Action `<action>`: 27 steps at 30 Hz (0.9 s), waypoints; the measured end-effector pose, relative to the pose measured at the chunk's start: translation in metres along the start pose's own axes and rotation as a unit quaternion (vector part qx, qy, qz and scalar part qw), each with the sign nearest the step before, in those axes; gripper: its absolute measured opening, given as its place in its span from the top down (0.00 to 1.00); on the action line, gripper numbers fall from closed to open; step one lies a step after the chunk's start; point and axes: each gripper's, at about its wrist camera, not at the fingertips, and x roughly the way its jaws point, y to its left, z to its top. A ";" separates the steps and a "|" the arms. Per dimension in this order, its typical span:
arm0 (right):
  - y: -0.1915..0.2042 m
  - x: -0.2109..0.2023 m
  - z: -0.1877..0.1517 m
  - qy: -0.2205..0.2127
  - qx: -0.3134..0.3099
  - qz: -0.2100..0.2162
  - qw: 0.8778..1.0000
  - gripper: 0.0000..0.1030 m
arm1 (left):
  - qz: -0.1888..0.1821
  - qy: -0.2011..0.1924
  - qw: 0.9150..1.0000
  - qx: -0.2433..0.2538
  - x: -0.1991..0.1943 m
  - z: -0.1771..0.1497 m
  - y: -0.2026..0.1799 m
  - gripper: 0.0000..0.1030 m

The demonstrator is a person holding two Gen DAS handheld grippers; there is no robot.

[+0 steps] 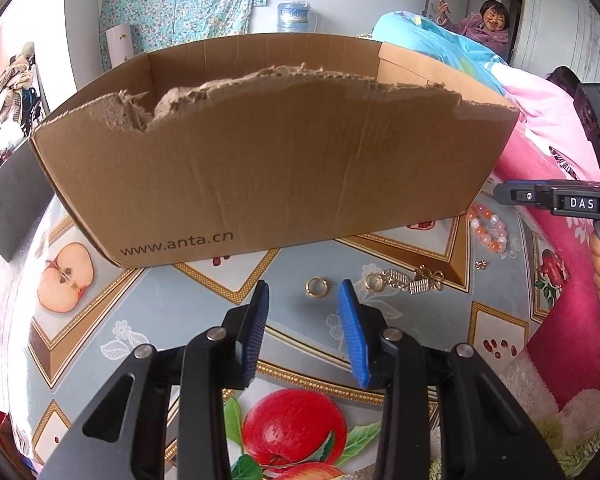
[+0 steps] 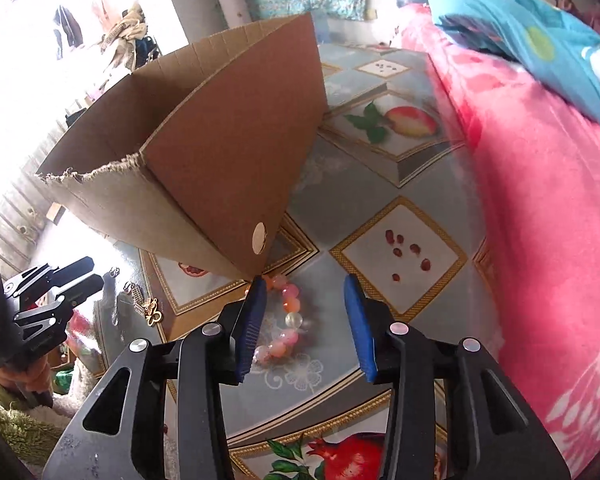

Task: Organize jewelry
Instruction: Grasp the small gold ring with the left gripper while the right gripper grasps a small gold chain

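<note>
The jewelry lies loose on a fruit-patterned tablecloth [image 1: 172,304], in front of a torn cardboard box [image 1: 268,168] printed "www.anta.cn". 2 gold rings sit on the cloth: one ring [image 1: 317,287] lies in line with the gap between the left gripper's [image 1: 303,292] blue pads, the second ring [image 1: 373,282] just past the right-hand pad. Touching that second ring is a tangle of gold chain and charms [image 1: 416,280]. Beyond it, near the box's right corner, rests a bracelet of pink, orange and white beads [image 1: 487,227].

In the right wrist view the same bracelet [image 2: 286,320] lies between the right gripper's [image 2: 305,286] fingers, close against the left one and partly hidden by it. A gold charm [image 2: 153,312] shows farther left.

Both grippers stand with jaws apart and hold nothing. A pink blanket [image 2: 540,220] borders the cloth on the right.
</note>
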 end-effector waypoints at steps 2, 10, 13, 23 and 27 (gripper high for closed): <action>0.003 -0.012 -0.003 -0.017 0.002 0.007 1.000 0.61 | 0.001 0.001 1.000 0.010 0.003 0.003 -0.003 0.66; 0.033 -0.013 -0.012 -0.018 0.011 0.080 0.997 0.62 | 0.015 0.018 0.999 0.031 0.020 0.008 -0.010 0.78; 0.041 -0.007 -0.018 -0.007 0.016 0.094 0.995 0.63 | 0.020 0.024 0.999 0.035 0.022 0.010 -0.013 0.82; 0.047 -0.010 -0.026 -0.006 0.030 0.100 0.995 0.67 | 0.041 0.029 0.998 0.042 0.023 0.013 -0.023 0.90; 0.047 -0.013 -0.028 -0.006 0.025 0.091 0.995 0.67 | 0.033 0.027 0.999 0.027 0.021 0.012 -0.017 0.90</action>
